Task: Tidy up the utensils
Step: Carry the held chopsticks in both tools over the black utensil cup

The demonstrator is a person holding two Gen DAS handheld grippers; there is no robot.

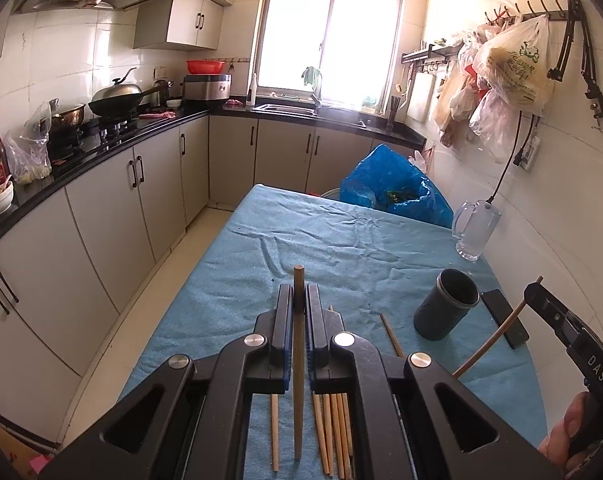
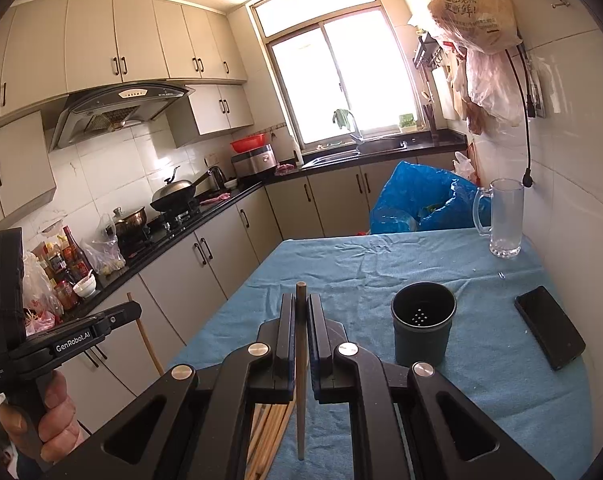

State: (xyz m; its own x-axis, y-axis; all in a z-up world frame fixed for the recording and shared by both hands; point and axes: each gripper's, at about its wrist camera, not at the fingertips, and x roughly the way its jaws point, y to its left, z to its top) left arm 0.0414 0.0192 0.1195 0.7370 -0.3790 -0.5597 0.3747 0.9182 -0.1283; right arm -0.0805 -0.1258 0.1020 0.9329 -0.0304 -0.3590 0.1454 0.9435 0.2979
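My left gripper [image 1: 299,294] is shut on a wooden chopstick [image 1: 298,360], held upright above the blue tablecloth [image 1: 321,240]. Several loose chopsticks [image 1: 333,432] lie on the cloth beneath it. My right gripper [image 2: 300,306] is shut on another chopstick [image 2: 300,380], above more loose chopsticks [image 2: 267,432]. The dark utensil holder [image 1: 445,306] stands upright and empty at the right, also in the right wrist view [image 2: 422,330]. The right gripper shows in the left wrist view [image 1: 535,284] at the right edge; the left gripper shows in the right wrist view [image 2: 131,308] at the left.
A black phone [image 2: 549,326] lies right of the holder. A glass mug [image 2: 505,220] stands at the table's far right by the wall. A blue plastic bag [image 2: 417,200] sits beyond the far edge. Kitchen counters and cabinets [image 1: 101,200] run along the left.
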